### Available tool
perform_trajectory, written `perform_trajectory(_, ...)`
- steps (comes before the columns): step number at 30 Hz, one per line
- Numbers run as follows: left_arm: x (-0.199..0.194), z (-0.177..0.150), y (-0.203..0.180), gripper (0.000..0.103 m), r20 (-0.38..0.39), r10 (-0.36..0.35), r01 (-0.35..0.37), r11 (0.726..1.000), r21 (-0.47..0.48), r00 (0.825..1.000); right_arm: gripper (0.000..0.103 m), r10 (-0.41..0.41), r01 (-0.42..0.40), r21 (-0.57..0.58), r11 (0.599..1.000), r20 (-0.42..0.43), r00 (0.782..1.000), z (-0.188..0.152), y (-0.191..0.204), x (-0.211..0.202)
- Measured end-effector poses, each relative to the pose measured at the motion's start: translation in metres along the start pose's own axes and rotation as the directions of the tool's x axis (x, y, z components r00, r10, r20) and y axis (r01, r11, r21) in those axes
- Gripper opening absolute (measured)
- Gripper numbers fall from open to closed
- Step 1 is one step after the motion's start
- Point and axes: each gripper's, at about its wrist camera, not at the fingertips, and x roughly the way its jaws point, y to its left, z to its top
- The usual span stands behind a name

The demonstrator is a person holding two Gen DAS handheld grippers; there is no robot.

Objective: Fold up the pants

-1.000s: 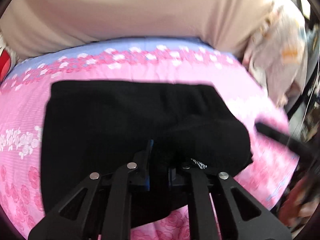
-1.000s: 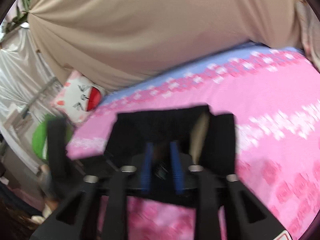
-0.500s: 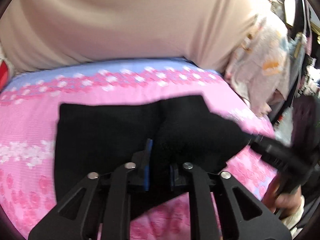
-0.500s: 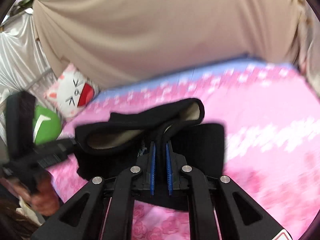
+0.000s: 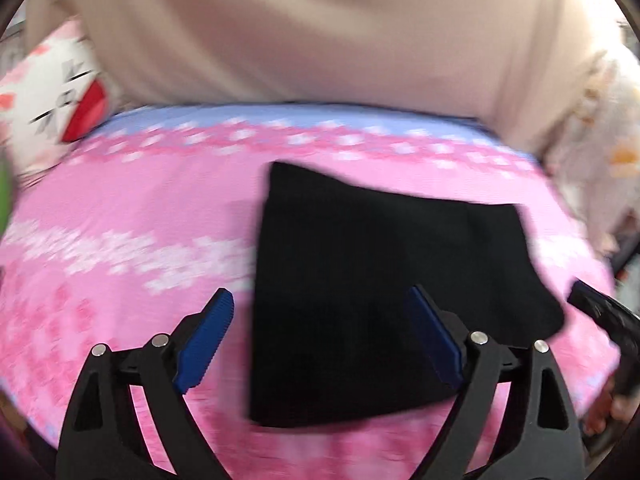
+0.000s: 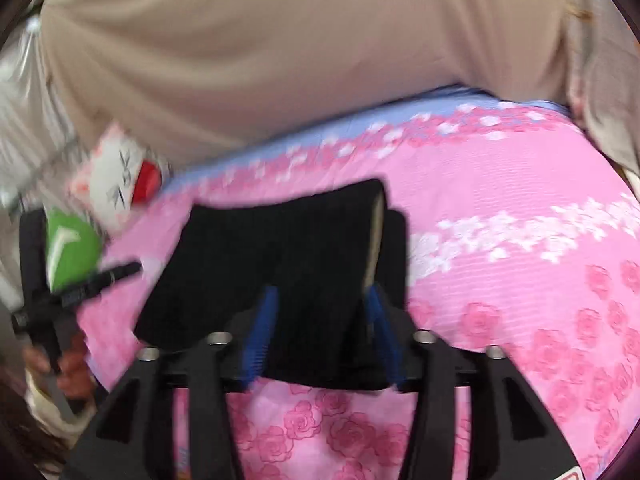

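Lying folded on a pink floral bed sheet [image 5: 132, 216]: black pants [image 5: 372, 280], resting flat toward 3 o'clock in the left wrist view. Hovering just above, fingers spread wide and holding nothing: the left gripper [image 5: 320, 340]. Straddling the near fold with blue pads parted (contact unclear through blur): the right gripper [image 6: 320, 332]. Sitting at 10 o'clock: a cat-face cushion [image 6: 120, 176].
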Motion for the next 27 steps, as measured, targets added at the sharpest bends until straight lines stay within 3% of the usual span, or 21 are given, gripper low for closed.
perform_trajectory(2,0.018,-0.008,0.010,0.086,-0.043,0.068,-0.069,0.998,-0.016,0.997,0.059,-0.058,0.057,-0.021,0.998,-0.083,0.995,-0.012,0.004,0.029)
perform_trajectory(4,0.033,-0.012,0.014,0.086,-0.081,0.083,-0.085,0.996,-0.023,0.993,0.057,-0.083,0.082,-0.013,0.997,-0.072,0.994,-0.017,0.005,0.039)
perform_trajectory(6,0.049,-0.019,0.018,0.084,-0.111,0.082,-0.086,0.996,-0.030,0.990,0.025,-0.102,0.101,-0.032,0.994,-0.066,0.993,-0.014,0.011,0.041)
perform_trajectory(7,0.052,-0.021,0.021,0.079,-0.116,0.071,-0.075,0.997,-0.033,0.991,0.014,-0.082,0.080,-0.028,0.996,-0.067,0.994,-0.010,0.014,0.041)
perform_trajectory(9,0.051,-0.020,0.026,0.039,-0.122,0.004,-0.011,0.998,-0.064,0.993,0.013,-0.043,0.042,-0.028,0.999,-0.061,0.997,-0.002,0.019,0.036)
perform_trajectory(11,0.038,-0.011,0.034,0.021,-0.078,0.032,-0.038,0.996,-0.077,0.996,0.013,-0.031,0.031,-0.045,0.998,-0.009,0.999,0.009,0.026,0.017)
perform_trajectory(12,0.033,-0.007,0.036,0.020,-0.053,0.077,-0.080,0.994,-0.071,0.996,0.013,-0.004,0.004,-0.043,0.999,0.017,1.000,0.013,0.028,0.006)
perform_trajectory(13,0.030,-0.005,0.040,0.020,-0.031,0.137,-0.138,0.989,-0.061,0.990,0.013,-0.004,0.005,-0.042,0.999,0.027,1.000,0.013,0.027,0.001)
perform_trajectory(14,0.034,-0.005,0.043,0.022,-0.041,0.152,-0.155,0.986,-0.061,0.987,0.015,-0.038,0.039,-0.039,0.999,0.025,0.999,0.011,0.023,0.004)
perform_trajectory(16,0.051,-0.010,0.052,0.023,-0.134,0.097,-0.110,0.989,-0.096,0.986,0.023,-0.142,0.139,-0.046,0.989,-0.066,0.988,-0.004,0.006,0.031)
perform_trajectory(17,0.052,-0.013,0.053,0.023,-0.150,0.059,-0.077,0.990,-0.115,0.987,0.024,-0.137,0.136,-0.021,0.991,-0.095,0.986,-0.011,-0.004,0.043)
perform_trajectory(19,0.042,-0.013,0.048,0.033,-0.111,0.107,-0.117,0.990,-0.085,0.988,0.024,-0.094,0.096,0.026,0.995,-0.063,0.994,-0.013,-0.008,0.035)
perform_trajectory(21,0.028,-0.010,0.039,0.056,-0.056,0.124,-0.127,0.991,-0.052,0.991,0.025,-0.132,0.132,0.017,0.991,-0.031,0.991,-0.007,-0.002,0.024)
perform_trajectory(23,0.015,-0.006,0.030,0.066,-0.018,0.082,-0.083,0.996,-0.038,0.996,0.025,-0.139,0.139,-0.002,0.990,-0.004,0.990,0.003,0.007,0.017)
perform_trajectory(27,0.012,-0.003,0.012,0.070,0.013,0.128,-0.128,0.992,0.018,0.992,0.021,-0.039,0.046,-0.096,0.994,0.069,0.997,0.034,0.046,0.010)
